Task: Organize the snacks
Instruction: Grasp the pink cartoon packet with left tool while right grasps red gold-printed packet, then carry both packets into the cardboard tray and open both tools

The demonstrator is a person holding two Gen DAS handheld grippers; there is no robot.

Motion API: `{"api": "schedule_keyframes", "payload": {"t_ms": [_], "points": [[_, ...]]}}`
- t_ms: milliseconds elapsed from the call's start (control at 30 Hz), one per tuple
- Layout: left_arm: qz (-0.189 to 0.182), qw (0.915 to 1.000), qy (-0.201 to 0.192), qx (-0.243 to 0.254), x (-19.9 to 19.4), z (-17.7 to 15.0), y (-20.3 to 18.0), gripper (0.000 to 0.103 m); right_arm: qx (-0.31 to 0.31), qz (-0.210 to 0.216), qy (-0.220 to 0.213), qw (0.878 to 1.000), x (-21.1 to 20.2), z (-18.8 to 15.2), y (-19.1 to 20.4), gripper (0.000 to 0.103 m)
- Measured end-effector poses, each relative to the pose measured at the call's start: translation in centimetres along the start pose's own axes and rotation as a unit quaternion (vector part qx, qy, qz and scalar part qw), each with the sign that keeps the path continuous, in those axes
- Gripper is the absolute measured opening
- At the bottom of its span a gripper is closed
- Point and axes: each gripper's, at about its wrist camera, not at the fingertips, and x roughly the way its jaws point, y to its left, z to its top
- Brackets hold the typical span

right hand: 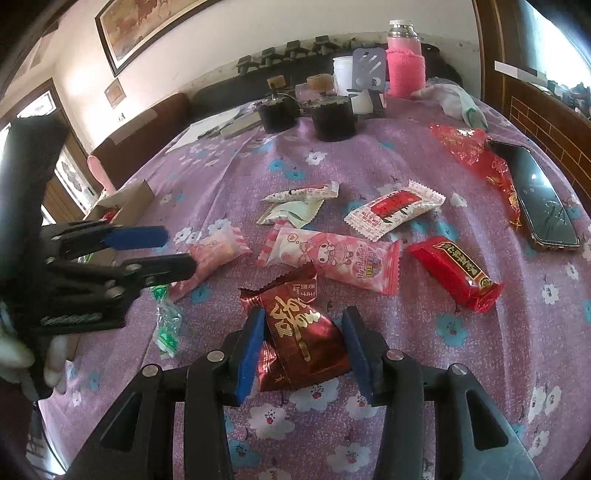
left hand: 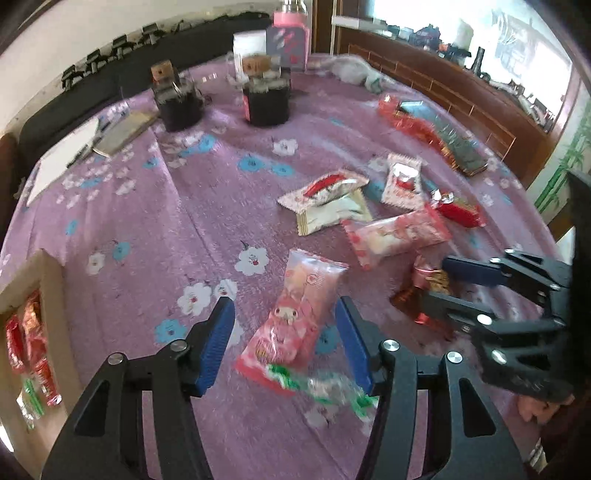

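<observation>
Dark red foil snack, gold characters on the wrapper, crimped ends, lies on the tabletop between the blue pads of the right tool. Jaws apart; the left pad is at the wrapper's edge, and there is a gap on the right side.

Left tool: jaws apart, straddling a pink cartoon-print snack that lies flat, with neither pad touching it. A clear green-and-white wrapper lies at its near end.

Left wrist view only: cardboard box at the left edge, with red packets inside. The right tool appears there side-on over the dark red foil snack.

Right wrist view only: a black phone on a red bag, a long red bar, a white packet with a red label, a second pink cartoon packet, and a framed picture on the wall.

Both views: purple cloth with white and blue flowers; at the far edge, two black cylinders, a pink-sleeved flask and papers. Dark sofa behind, wood panelling to the right.
</observation>
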Motion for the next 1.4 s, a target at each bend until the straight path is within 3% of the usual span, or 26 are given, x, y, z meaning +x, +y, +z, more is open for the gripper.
{"api": "schedule_keyframes", "payload": {"t_ms": [167, 233, 267, 333, 500, 567, 733, 933, 1100, 1267, 1400], "points": [[0.016, 0.9998, 0.007, 0.01, 1.4, 0.2, -1.1, 0.055, -0.002, -0.001, -0.001, 1.0, 0.0, 0.0, 0.1, 0.045], [0.011, 0.9999, 0.012, 0.005, 1.3, 0.3, -1.2, 0.029, -0.004, -0.002, -0.002, 1.0, 0.1, 0.0, 0.2, 0.043], [0.018, 0.9997, 0.014, 0.006, 1.1, 0.3, -1.4, 0.028, -0.004, -0.001, -0.002, 1.0, 0.0, 0.0, 0.2, 0.043], [0.027, 0.9996, 0.009, 0.004, 0.6, 0.1, -1.5, 0.028, -0.005, 0.001, -0.005, 1.0, -0.1, 0.0, 0.2, 0.042], [-0.012, 0.9989, -0.018, -0.041, -2.3, -0.7, -0.3, 0.028, -0.004, 0.017, -0.026, 1.0, -1.0, 0.1, 0.2, 0.041], [-0.038, 0.996, -0.043, -0.069, -4.3, -1.4, 0.8, 0.028, -0.002, 0.026, -0.035, 0.999, -1.4, 0.2, 0.2, 0.041], [-0.059, 0.9844, -0.105, -0.129, -9.3, -3.9, 3.9, 0.028, 0.003, 0.024, -0.045, 0.999, -1.7, 0.3, 0.1, 0.041], [-0.025, 0.9731, -0.136, -0.184, -14.0, -8.8, 9.4, 0.028, 0.014, 0.019, -0.048, 0.999, -1.9, 0.5, 0.1, 0.041], [0.022, 0.9656, -0.131, -0.224, -15.2, -12.8, 13.8, 0.028, 0.003, 0.065, -0.044, 0.997, -3.2, 1.1, 3.4, 0.041], [0.044, 0.9518, -0.117, -0.28, -14.7, -15.8, 18.0, 0.028, -0.053, 0.089, -0.029, 0.994, -2.9, 2.5, 10.0, 0.041], [0.06, 0.9459, -0.089, -0.306, -13.3, -16.7, 20.3, 0.028, -0.086, 0.104, -0.017, 0.991, -1.6, 3.5, 15.0, 0.041]]}}
